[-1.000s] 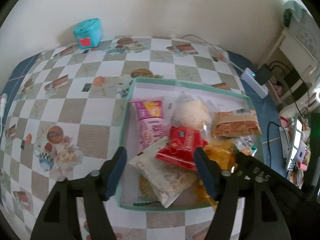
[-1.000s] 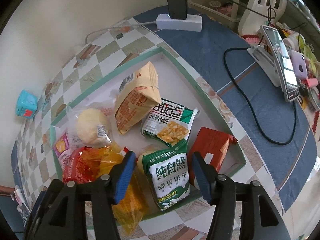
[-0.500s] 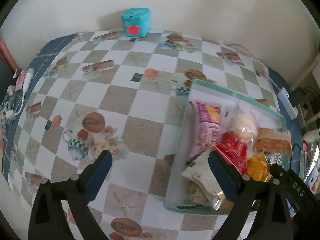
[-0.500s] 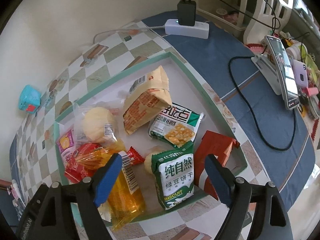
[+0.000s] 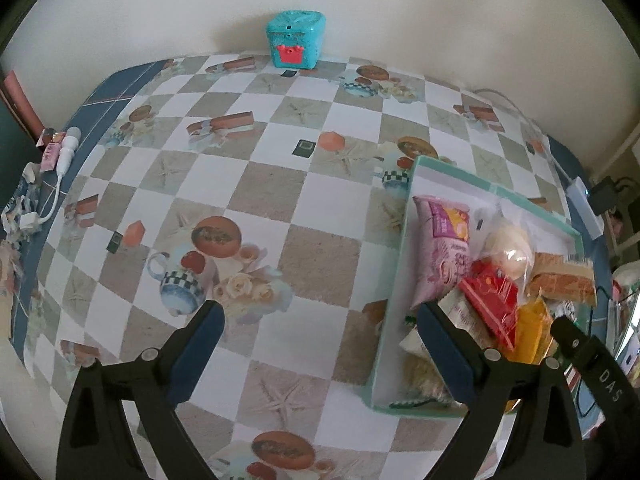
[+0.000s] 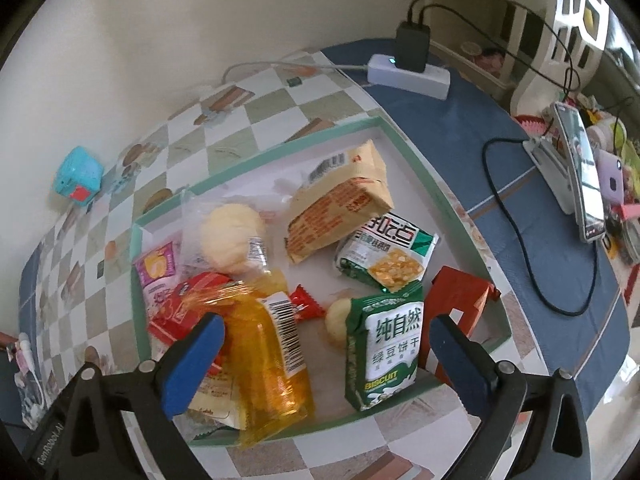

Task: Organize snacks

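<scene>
Right gripper over tray, jaws opening w/ nothing pinched; orange pack and green biscuit pack lay below the gap among other snacks. Left gripper spread wide & empty above checked cloth, just left of tray. Teal box stood far back by wall.

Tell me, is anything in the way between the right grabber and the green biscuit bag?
Nothing visible is. The right gripper, its jaws opening, hangs over the green biscuit bag, which lies on top in the tray with nothing covering it.
</scene>
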{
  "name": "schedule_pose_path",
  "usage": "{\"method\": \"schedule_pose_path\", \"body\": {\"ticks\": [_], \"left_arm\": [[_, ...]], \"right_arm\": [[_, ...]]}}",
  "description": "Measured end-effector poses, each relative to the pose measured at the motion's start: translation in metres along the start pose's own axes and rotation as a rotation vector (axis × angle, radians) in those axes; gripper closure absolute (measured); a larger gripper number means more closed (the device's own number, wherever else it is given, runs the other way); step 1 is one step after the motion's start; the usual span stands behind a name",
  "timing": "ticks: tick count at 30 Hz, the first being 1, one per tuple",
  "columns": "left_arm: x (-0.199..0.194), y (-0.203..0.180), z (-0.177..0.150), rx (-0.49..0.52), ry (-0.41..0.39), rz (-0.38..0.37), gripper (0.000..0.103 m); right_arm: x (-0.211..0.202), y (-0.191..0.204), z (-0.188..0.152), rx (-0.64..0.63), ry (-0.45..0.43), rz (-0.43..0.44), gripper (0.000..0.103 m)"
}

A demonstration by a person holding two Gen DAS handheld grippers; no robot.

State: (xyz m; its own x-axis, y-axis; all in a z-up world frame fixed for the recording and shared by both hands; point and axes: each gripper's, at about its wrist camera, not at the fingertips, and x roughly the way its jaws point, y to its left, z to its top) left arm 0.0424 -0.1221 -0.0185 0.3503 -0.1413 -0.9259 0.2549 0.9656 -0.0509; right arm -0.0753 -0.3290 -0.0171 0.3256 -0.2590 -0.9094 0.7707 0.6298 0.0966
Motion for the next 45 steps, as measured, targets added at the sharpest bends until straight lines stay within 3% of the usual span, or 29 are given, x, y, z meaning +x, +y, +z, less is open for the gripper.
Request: {"method": "schedule_pose_path", "body": {"ticks": [13, 29, 45], "left_arm": [[-0.036, 0.040, -0.015, 0.020, -0.063, 0.120, 0.006], [-0.053, 0.061, -0.062, 0.067, -0.055, 0.117, 0.006], [-0.060, 0.067, -0.066, 0.064, -0.064, 0.101, 0.006]], "right_arm": [[-0.032, 0.037, -0.038, -0.123, -0.055, 0.039, 0.000], [-0.056, 0.045, -0.073, -0.203, -0.089, 0.020, 0.000], [-0.062, 0.046, -0.076, -0.215, -0.106, 0.013, 0.000]]}}
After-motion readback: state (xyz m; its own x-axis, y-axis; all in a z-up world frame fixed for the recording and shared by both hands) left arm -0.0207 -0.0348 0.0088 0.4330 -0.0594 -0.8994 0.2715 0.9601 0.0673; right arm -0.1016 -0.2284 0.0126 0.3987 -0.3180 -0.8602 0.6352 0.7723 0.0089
